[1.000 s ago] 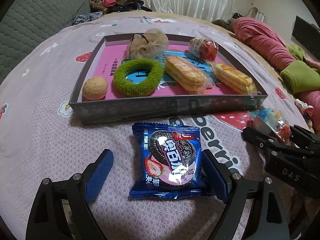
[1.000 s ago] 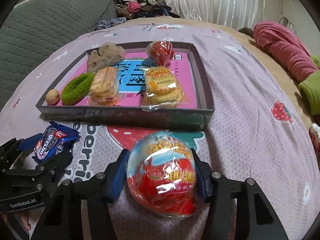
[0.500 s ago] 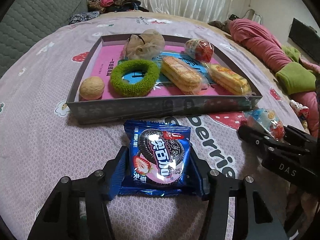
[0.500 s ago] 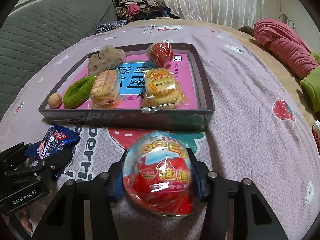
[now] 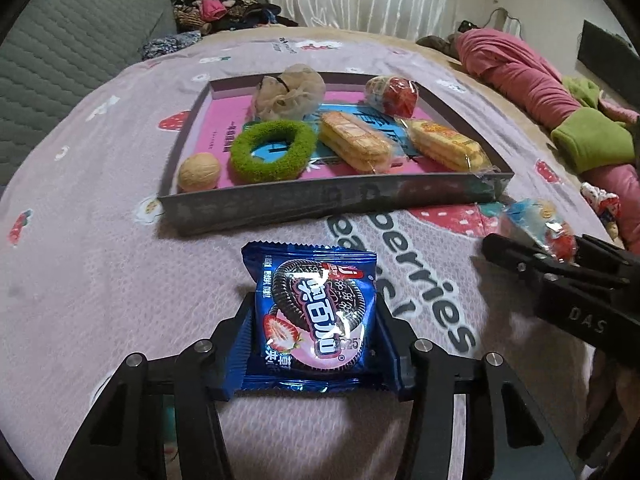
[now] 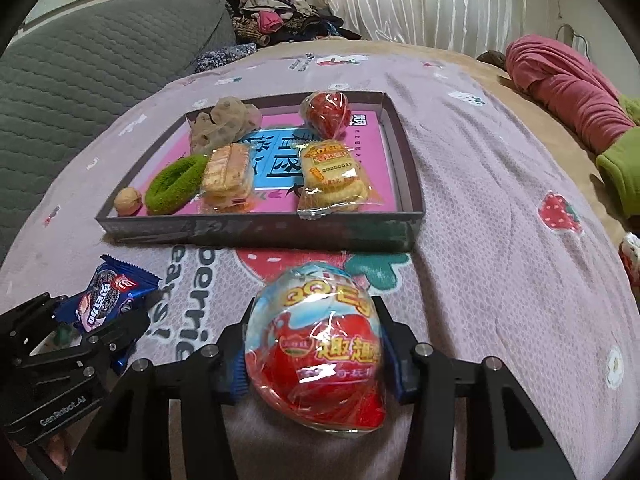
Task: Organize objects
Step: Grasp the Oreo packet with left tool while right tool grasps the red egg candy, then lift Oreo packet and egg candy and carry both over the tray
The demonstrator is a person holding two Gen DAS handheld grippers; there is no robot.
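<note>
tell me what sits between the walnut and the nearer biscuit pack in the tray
The green fuzzy hair tie, lying flat between the walnut and the biscuit pack; both wrist views show it.

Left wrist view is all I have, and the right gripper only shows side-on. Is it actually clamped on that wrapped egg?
Observer: Yes. The right wrist view shows that the right gripper has just been closing, and both pads now press the sides of the wrapped egg.
Operator: Any room in the tray on that side?
Observer: Yes. A bare pink strip runs between the yellow biscuit packet and the right wall of the tray.
</note>
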